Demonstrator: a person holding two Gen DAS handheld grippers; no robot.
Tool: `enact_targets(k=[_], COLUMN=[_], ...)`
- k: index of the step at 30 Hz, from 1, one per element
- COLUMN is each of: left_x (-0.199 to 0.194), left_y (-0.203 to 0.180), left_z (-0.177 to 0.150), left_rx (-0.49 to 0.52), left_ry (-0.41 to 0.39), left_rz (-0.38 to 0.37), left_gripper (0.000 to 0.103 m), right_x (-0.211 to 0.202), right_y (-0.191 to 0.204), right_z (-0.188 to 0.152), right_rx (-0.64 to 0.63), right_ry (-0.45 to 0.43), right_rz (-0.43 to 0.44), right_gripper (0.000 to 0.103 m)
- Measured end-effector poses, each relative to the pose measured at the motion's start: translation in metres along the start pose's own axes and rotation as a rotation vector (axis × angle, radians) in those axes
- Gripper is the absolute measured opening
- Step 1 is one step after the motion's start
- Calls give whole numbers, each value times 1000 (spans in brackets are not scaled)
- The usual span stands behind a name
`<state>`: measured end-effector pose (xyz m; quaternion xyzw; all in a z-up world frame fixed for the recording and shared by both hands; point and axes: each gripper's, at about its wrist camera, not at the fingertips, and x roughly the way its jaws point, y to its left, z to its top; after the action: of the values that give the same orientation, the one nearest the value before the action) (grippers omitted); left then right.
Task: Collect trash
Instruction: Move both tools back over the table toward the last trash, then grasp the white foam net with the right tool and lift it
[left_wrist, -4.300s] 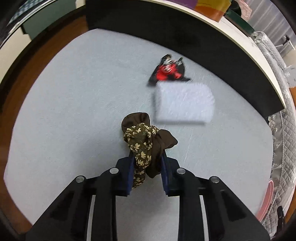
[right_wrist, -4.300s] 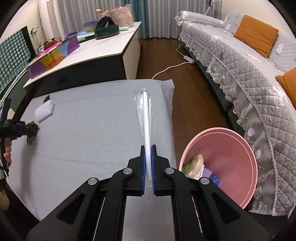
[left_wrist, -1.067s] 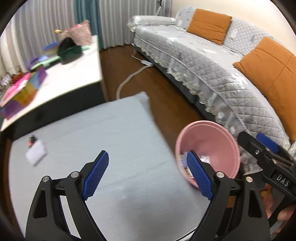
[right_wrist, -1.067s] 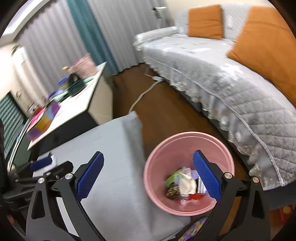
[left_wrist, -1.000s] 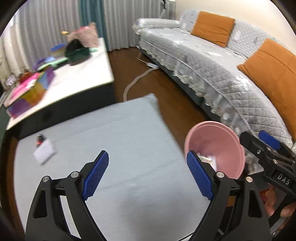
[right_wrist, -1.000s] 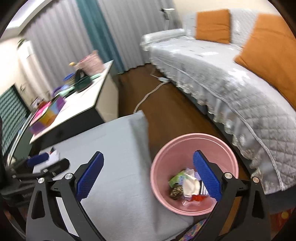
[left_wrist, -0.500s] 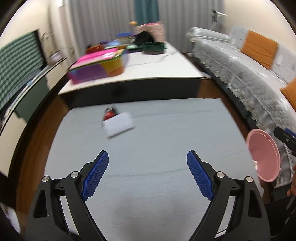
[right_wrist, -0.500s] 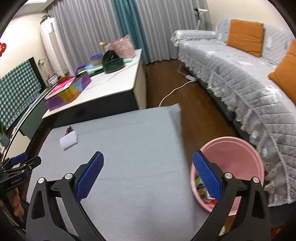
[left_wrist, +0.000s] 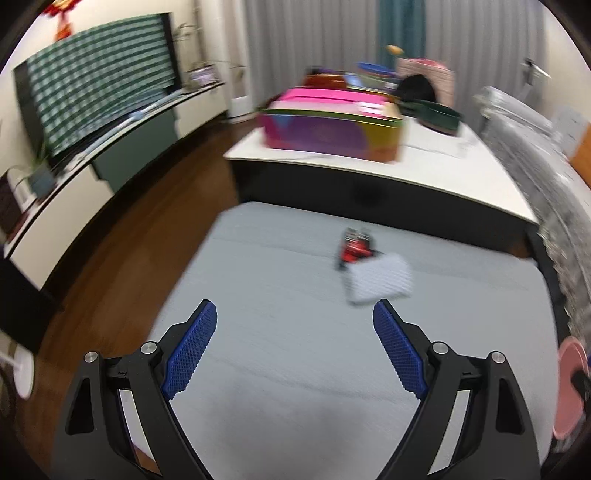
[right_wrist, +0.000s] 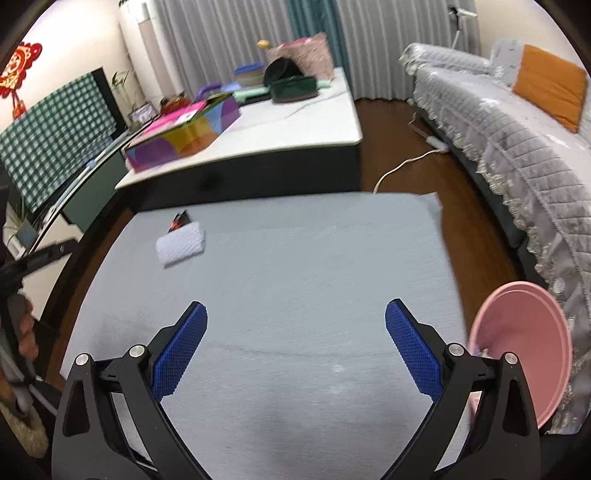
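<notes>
A white foam net sleeve lies on the grey table cover, with a red and black wrapper just behind it. My left gripper is open and empty, a short way in front of both. In the right wrist view the white sleeve and the wrapper sit far off at the table's left. My right gripper is open and empty over the grey cover. The pink bin stands on the floor at the table's right edge.
A white low table behind carries a colourful box, a dark bowl and other items. A grey quilted sofa with an orange cushion runs along the right. A power cord lies on the wood floor. A hand holds the left gripper.
Both grippers have let go of their trash and now stand open. The left one has swung from the bin toward the sleeve and wrapper; the right has turned from the bin toward the table.
</notes>
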<state>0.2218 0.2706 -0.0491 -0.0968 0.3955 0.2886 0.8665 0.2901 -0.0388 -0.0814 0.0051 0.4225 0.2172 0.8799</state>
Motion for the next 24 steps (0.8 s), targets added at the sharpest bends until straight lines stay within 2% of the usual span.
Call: enact_targets(k=[3, 4, 7, 13, 15, 17, 21, 23, 24], left_x=[21, 31, 49, 47, 52, 56, 60, 60, 60], left_y=[26, 36, 60, 131, 145, 158, 161, 155, 151], left_z=[6, 9, 20, 32, 31, 28, 27, 28, 28], left_rx=[-50, -72, -138, -314, -349, -392, -393, -368, -354], left_ry=[-16, 17, 87, 63, 80, 109, 123, 120, 118], left_rz=[74, 124, 162, 272, 291, 277, 250, 250, 248], left_gripper=[84, 84, 84, 84, 84, 84, 84, 84, 84], right_x=[18, 25, 57, 137, 169, 196, 234, 244, 247], right_y=[14, 20, 50, 130, 154, 174, 186, 182, 180], right_z=[4, 6, 18, 43, 49, 57, 66, 66, 65], right_rx=[-10, -15, -65, -184, -208, -231, -188, -141, -136], right_ry=[54, 76, 132, 188, 217, 227, 238, 261, 281], right_rz=[31, 44, 66, 130, 127, 103, 38, 45, 42], right_gripper=[96, 96, 96, 96, 96, 96, 95, 78, 53])
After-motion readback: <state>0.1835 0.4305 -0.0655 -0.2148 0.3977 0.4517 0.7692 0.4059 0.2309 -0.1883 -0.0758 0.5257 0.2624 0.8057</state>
